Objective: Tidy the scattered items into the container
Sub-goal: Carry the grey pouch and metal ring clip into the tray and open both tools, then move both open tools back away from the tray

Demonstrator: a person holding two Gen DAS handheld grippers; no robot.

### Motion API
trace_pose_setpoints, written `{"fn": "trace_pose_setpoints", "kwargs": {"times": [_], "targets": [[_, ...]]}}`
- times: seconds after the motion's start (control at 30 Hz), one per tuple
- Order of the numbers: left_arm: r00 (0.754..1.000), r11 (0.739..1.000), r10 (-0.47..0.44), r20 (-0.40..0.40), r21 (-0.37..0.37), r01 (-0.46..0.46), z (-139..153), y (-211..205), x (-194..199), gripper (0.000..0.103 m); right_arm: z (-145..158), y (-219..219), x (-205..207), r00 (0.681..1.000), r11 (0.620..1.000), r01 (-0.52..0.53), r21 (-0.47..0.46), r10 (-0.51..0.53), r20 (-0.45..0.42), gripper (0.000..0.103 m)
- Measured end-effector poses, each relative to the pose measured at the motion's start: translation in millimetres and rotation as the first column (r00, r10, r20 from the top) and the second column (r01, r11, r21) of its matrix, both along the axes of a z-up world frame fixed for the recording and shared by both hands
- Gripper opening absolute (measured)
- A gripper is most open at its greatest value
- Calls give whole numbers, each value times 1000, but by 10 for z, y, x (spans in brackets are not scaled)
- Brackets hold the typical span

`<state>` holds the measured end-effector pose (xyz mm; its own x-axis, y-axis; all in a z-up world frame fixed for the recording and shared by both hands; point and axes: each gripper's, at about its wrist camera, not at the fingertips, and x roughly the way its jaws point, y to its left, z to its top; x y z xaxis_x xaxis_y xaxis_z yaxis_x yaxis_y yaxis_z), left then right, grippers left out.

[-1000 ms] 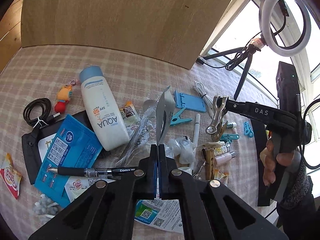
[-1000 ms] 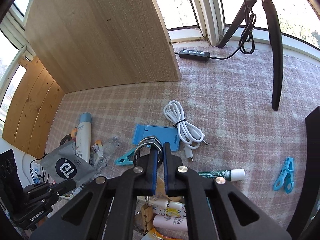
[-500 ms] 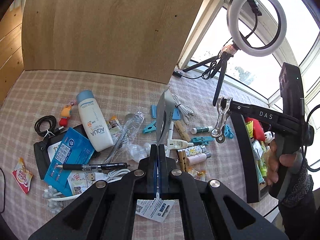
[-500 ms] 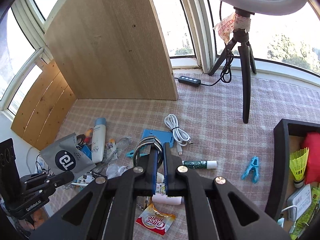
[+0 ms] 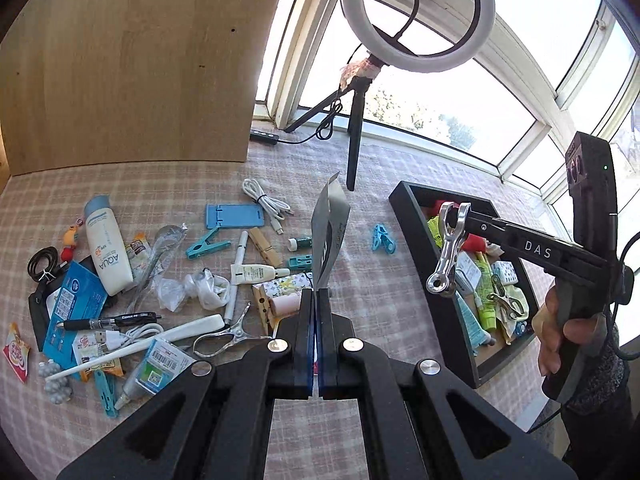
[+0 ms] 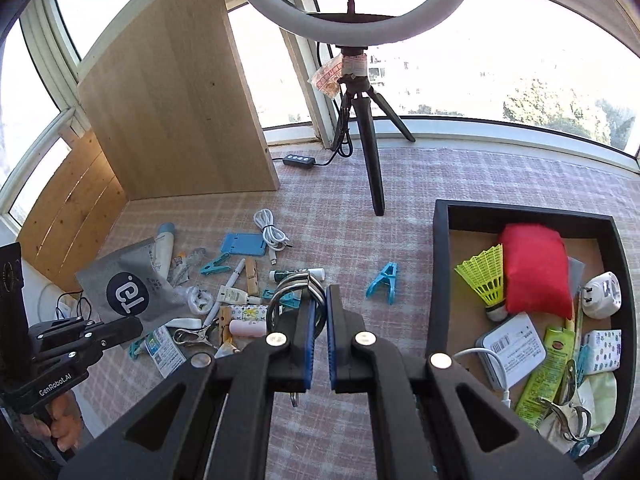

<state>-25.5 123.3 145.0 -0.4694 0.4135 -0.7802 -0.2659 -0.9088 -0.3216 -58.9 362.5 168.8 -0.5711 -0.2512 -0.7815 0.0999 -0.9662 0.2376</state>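
Above checked cloth point(image 5: 380, 288), left gripper point(image 5: 316, 300) pinches grey sachet point(image 5: 329, 232) upright, long axis vertical

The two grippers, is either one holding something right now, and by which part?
Both are. The left gripper pinches the grey sachet by its bottom edge. The right gripper grips the metal clip at its upper end, so it hangs down.
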Motion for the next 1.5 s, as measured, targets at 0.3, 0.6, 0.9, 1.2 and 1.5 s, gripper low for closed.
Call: {"fn": "trace_pose_setpoints", "kwargs": {"times": [0.3, 0.6, 0.9, 1.2, 1.5], "targets": [[985, 984, -174, -14, 27, 174, 47, 1229, -5, 0, 9, 1281, 516, 983, 983, 181, 38, -181, 6, 5], [953, 953, -302, -15, 34, 303, 50, 2332, -24, 0, -117, 2277, 923, 945, 944, 324, 60, -326, 34, 5], [959, 959, -282, 17, 17, 282, -12, 2856, -204, 31, -237, 2750, 983, 911, 915, 397, 74, -403, 88, 45], [964, 966, -259, -59, -34, 257, 114, 2892, -95, 44, -185, 2752, 1042, 920, 921, 381, 80, -386, 60, 49], [969, 975, -209, -132, -100, 197, 309, 2633, 146, 48, -157, 2522, 1083, 930, 931, 363, 25, -364, 47, 56]]}}
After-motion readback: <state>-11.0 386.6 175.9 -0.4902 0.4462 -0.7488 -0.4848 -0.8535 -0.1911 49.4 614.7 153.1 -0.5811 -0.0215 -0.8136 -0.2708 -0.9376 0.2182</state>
